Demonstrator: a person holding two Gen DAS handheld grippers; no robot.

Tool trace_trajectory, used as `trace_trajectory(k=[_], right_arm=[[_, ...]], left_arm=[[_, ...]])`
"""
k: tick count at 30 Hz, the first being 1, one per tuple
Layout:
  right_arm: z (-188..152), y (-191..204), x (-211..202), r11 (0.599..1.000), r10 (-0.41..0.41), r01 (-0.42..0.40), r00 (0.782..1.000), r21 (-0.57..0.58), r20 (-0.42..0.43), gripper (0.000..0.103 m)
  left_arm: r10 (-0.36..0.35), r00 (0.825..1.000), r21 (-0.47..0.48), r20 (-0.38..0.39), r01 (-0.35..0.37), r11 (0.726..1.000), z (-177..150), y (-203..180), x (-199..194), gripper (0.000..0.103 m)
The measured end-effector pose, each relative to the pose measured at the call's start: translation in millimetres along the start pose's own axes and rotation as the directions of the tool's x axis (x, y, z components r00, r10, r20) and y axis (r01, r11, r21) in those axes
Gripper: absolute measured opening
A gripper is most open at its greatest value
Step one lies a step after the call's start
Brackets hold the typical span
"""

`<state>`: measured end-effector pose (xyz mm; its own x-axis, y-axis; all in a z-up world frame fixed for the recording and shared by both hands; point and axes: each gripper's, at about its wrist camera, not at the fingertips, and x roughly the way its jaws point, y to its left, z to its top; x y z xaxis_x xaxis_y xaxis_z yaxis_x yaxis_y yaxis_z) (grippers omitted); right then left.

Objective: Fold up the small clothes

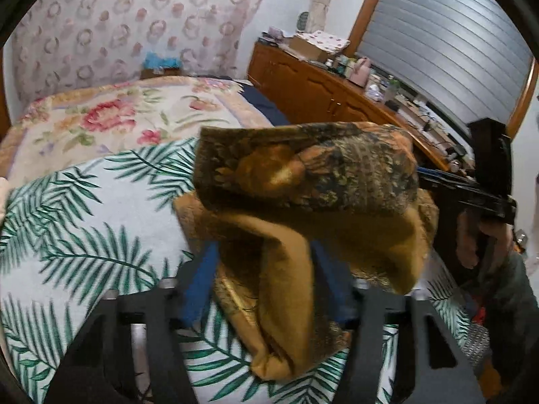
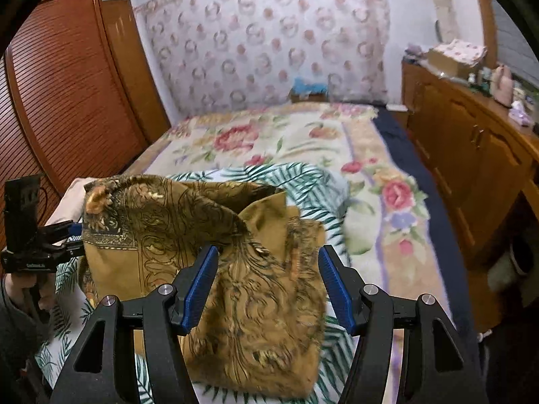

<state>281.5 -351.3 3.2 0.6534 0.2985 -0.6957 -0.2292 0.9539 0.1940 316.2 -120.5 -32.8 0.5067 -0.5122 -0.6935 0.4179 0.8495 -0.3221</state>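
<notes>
Two handheld grippers meet over one mustard-brown patterned cloth garment [image 2: 242, 303], which is bunched in a heap on the white bed cover printed with green palm leaves [image 1: 84, 235]. From the left wrist view, the left gripper [image 1: 266, 282] has its blue-padded jaws part open on either side of a hanging fold of the garment; whether the pads press on it cannot be told. A darker patterned part of the garment lies just beyond those jaws. From the right wrist view, the right gripper [image 2: 269, 286] has its jaws wide apart, the garment bunched between them; the left pad touches it, the right stands clear.
</notes>
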Motion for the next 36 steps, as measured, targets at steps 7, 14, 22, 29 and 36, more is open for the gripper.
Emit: trace_trajectory(k=[7, 14, 22, 29, 36], right_arm=[[11.5, 6.5, 5.0, 0.996, 0.039, -0.038, 0.999, -0.081, 0.008, 0.003], [6.4, -21.7, -2.3, 0.997, -0.078, 0.077, 0.996, 0.030, 0.042, 0.002], [15.9, -22.8, 4.9, 0.996, -0.083, 0.083, 0.997, 0.034, -0.001, 0.032], [10.1, -14.7, 15.4, 0.995, -0.097, 0.097, 0.992, 0.004, -0.076, 0.065], [8.6, -18.9, 19.7, 0.996, -0.062, 0.068, 0.993, 0.059, -0.096, 0.066]], left_arm=[[0.019, 0.998, 0.023, 0.063, -0.021, 1.000, -2.9, -10.4, -12.0, 0.009], [0.070, 0.996, 0.029, 0.053, -0.072, 0.997, -5.7, -6.4, -9.2, 0.010], [0.117, 0.993, -0.001, 0.007, -0.117, 0.993, -3.4, 10.9, 2.2, 0.046], [0.086, 0.995, -0.036, -0.054, -0.088, 0.995, -8.5, 15.8, 19.7, 0.046], [0.078, 0.996, -0.040, -0.052, -0.080, 0.996, -4.9, 14.3, 20.9, 0.046]])
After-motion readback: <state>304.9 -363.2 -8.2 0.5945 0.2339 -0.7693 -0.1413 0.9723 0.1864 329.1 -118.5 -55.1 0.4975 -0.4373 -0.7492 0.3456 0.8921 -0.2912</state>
